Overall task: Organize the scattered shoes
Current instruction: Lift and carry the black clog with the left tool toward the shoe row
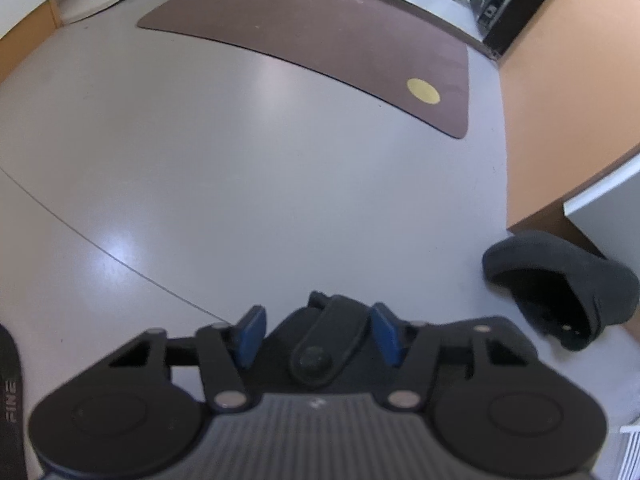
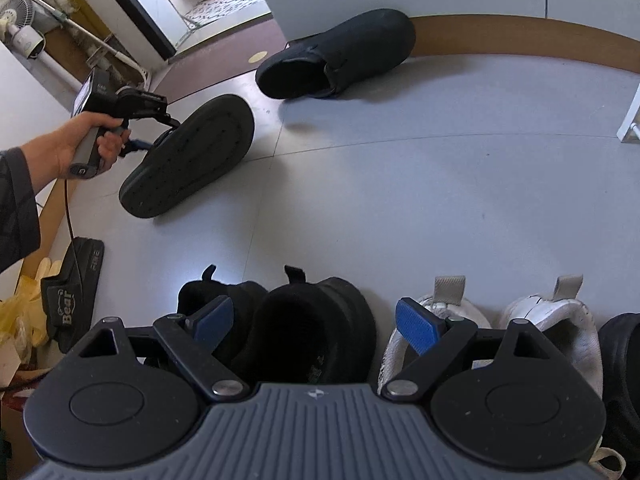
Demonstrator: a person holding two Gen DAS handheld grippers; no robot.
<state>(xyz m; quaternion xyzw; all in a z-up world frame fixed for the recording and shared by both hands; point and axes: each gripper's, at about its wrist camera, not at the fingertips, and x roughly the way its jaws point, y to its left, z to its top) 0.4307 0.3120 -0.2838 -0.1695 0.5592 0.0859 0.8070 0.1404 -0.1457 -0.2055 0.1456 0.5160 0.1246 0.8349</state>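
My left gripper (image 1: pixel 318 334) is shut on the heel strap of a black clog (image 1: pixel 328 344). From the right wrist view, a hand holds that gripper (image 2: pixel 160 136) at the left, and the clog (image 2: pixel 188 160) is tipped over with its sole showing. The matching black clog (image 2: pixel 336 56) stands upright by the wall, also seen at the right of the left wrist view (image 1: pixel 560 288). My right gripper (image 2: pixel 314 324) is open above a pair of black sneakers (image 2: pixel 312 332), its blue pads (image 2: pixel 416 328) clear of them.
Two white sneakers (image 2: pixel 552 328) stand in line right of the black pair, with another dark shoe (image 2: pixel 624 360) at the edge. A black "Bear" slide (image 2: pixel 72 292) lies at the left beside a yellow bag (image 2: pixel 16 312). A brown mat (image 1: pixel 320 40) lies ahead.
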